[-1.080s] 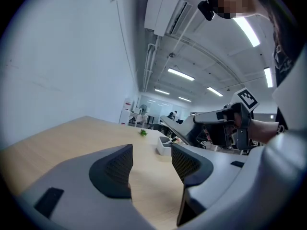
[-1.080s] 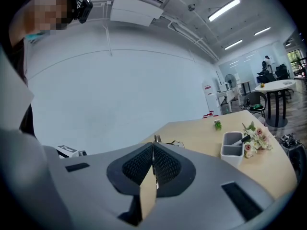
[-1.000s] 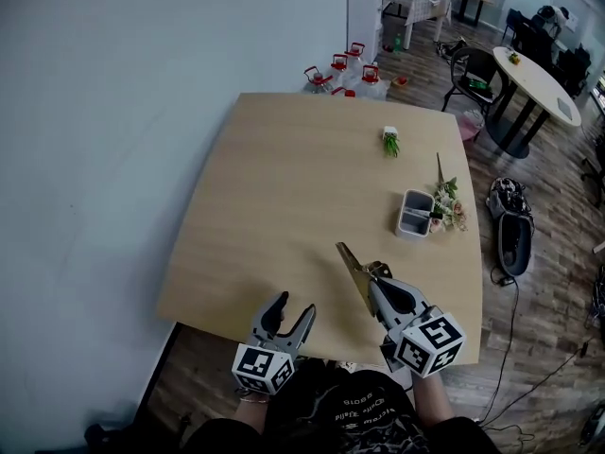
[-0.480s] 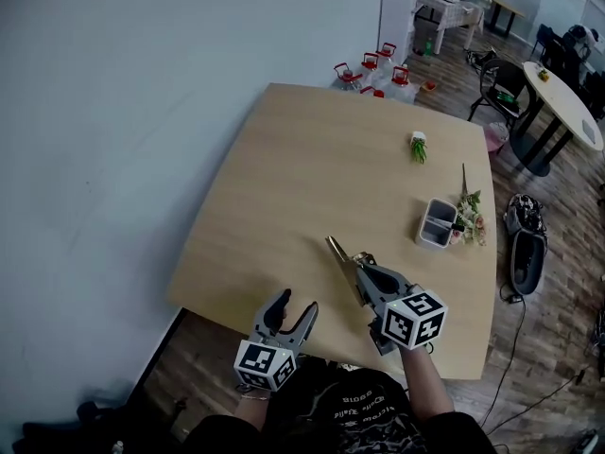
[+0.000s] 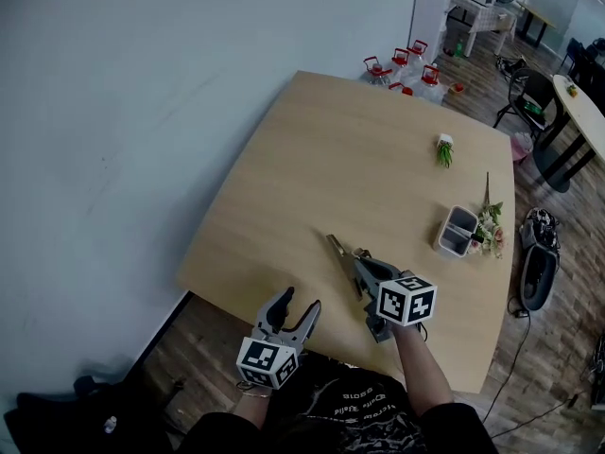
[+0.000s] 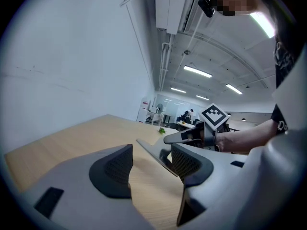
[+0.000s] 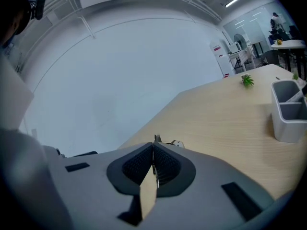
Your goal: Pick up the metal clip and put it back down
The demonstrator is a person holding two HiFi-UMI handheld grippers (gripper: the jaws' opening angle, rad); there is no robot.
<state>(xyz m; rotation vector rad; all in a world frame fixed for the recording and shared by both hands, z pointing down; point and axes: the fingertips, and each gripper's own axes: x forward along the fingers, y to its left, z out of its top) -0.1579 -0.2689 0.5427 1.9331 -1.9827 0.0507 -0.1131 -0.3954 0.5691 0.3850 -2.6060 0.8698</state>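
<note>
Still, the right gripper (image 5: 362,267) kept its fingers pinching the metal clip (image 5: 338,253), left of the grey tray (image 5: 458,231), near the worktop's (image 5: 312,159) front edge; bare wood lay beyond. The left gripper's (image 5: 299,302) fingers stayed spread.

Table (image 5: 312,159) is light tan woodgrain, and the wall (image 5: 142,112) is a pale bluish white. Left gripper (image 5: 301,301) and right gripper (image 5: 362,261) are grey with black mesh-textured pads (image 6: 115,169), and the marker cubes (image 5: 406,301) are black-and-white squares. Metal clip (image 5: 342,258) looks dull silvery-brass. Bin (image 5: 458,231) is grey, the jugs (image 5: 416,60) have red caps, and the floor (image 5: 567,348) is dark brown planks.
</note>
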